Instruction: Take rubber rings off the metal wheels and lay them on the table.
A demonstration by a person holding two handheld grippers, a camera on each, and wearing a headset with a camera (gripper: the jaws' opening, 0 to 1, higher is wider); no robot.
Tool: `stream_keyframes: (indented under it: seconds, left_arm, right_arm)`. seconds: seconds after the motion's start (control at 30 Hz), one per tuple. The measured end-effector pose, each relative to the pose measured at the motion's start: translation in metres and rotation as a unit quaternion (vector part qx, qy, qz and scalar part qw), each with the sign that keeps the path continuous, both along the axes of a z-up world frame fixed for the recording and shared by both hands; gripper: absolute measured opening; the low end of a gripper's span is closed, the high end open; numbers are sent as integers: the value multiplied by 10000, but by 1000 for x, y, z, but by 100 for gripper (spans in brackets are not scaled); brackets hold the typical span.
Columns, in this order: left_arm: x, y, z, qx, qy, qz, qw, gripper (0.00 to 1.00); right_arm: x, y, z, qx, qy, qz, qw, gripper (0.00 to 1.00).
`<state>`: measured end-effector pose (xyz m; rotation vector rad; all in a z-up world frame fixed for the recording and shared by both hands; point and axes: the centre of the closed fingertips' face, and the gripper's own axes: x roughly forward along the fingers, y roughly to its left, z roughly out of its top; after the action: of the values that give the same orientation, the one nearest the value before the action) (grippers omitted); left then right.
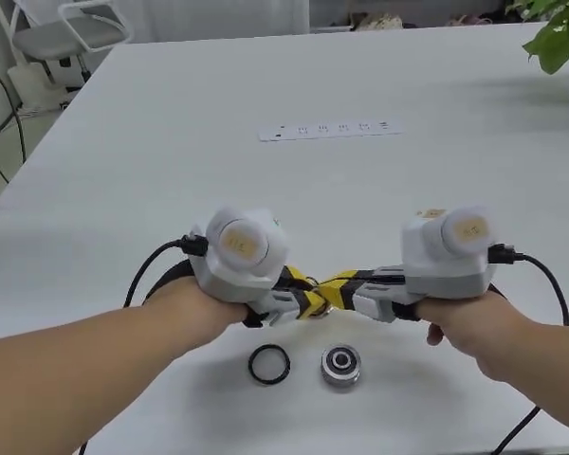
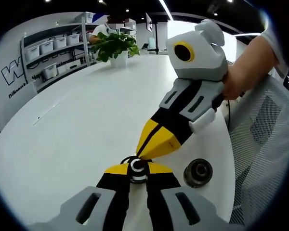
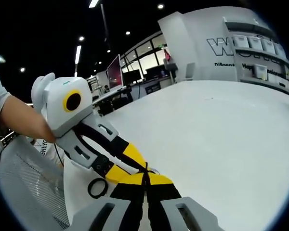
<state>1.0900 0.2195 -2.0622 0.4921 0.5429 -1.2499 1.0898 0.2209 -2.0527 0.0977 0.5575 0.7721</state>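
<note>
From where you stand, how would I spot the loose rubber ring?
On the white table, look at the near edge, below where the left gripper and right gripper meet. The rubber ring lies flat, left of a metal wheel. It is a thin, open black hoop; the wheel is silvery.

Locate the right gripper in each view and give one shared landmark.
Head view: right gripper right of centre, jaws pointing left.
Left gripper view: right gripper reaching in from upper right, yellow tip at centre.
Right gripper view: right gripper, its own jaws rising from the bottom.
Shared landmark: left gripper, holding a wheel, meeting it tip to tip over the white table.
</note>
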Motion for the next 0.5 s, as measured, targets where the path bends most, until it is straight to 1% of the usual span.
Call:
stream_keyframes:
  seconds: [0.17, 0.27, 0.4, 0.5]
  left_arm:
    - [0, 0, 1, -41, 32, 30, 10000, 7]
    - [0, -1, 0, -25, 51, 49, 10000, 7]
    - [-1, -1, 1, 67, 51, -83, 9999, 8]
    - [-3, -3, 7, 28, 62, -152, 9999, 10]
  right_arm:
    - [0, -1, 3, 179, 113, -95, 9997, 0]
    - [-1, 0, 3, 171, 115, -91, 9997, 0]
    - [-2, 0, 4, 225, 140, -92, 9996, 0]
    - [-1, -1, 6, 289, 151, -111, 9994, 0]
